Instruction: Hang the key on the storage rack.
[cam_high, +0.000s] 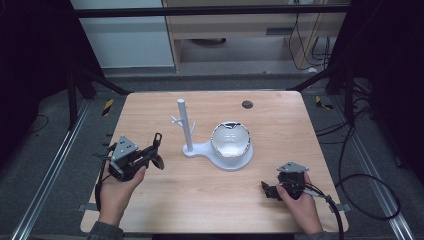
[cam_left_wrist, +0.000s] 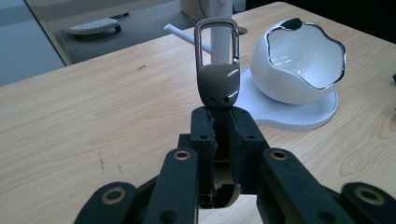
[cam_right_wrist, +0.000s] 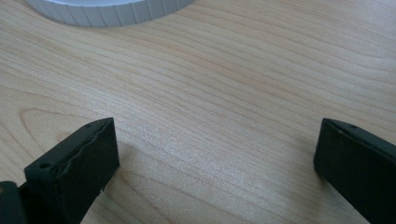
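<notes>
A white stand with a post and short pegs rises mid-table, and its flat base also carries a white bowl with a wavy rim. My left gripper is left of the stand, shut on a dark fob with a metal snap loop. In the left gripper view the fob stands upright above the closed jaws of the left gripper, with the post and bowl behind it. My right gripper rests near the front right; in its own view the right gripper is open over bare wood.
A small dark round insert sits in the table at the back. The ribbed edge of the stand's base lies beyond the right jaws. Cables trail off the table's right side.
</notes>
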